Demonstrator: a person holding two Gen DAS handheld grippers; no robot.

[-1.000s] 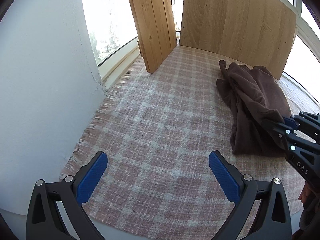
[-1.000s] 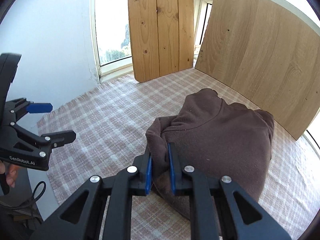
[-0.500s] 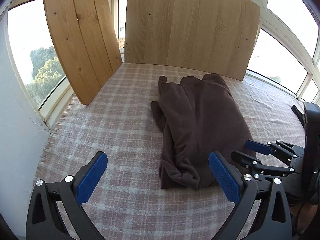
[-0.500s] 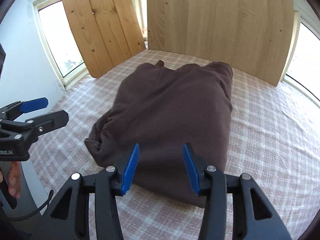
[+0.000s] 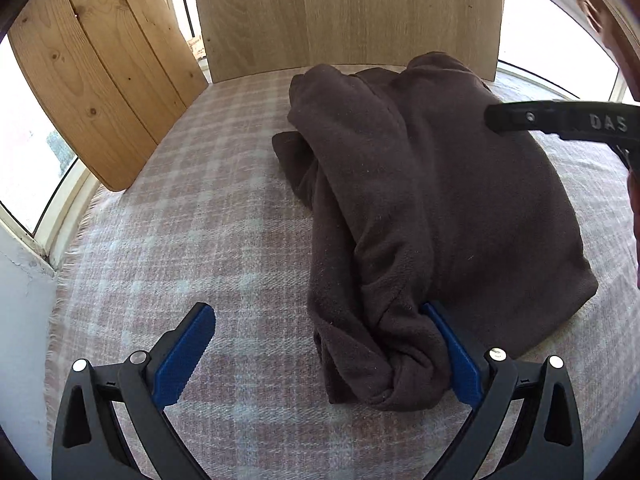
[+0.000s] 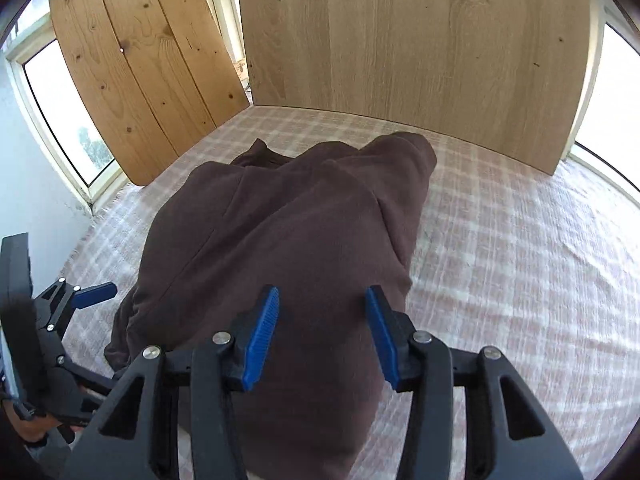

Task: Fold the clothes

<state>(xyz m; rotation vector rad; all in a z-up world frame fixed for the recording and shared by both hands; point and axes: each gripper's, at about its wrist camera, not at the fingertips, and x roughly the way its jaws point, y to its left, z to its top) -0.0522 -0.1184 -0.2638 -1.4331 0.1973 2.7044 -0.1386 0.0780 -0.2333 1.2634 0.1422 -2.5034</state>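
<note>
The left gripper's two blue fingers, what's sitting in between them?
Between the left gripper fingers lie bare checked blanket and the bunched near end of the brown garment, beside its right-hand finger. The left wrist view shows this.

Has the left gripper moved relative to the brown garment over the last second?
Yes. The left gripper has swung from the bare plaid blanket toward the brown garment, whose rolled near corner now lies between its open fingers, against the right pad.

Raised lettering "DAS", black on black: on the black body of the right gripper [image 5: 568,122], far right of the left wrist view. No other legible text.
</note>
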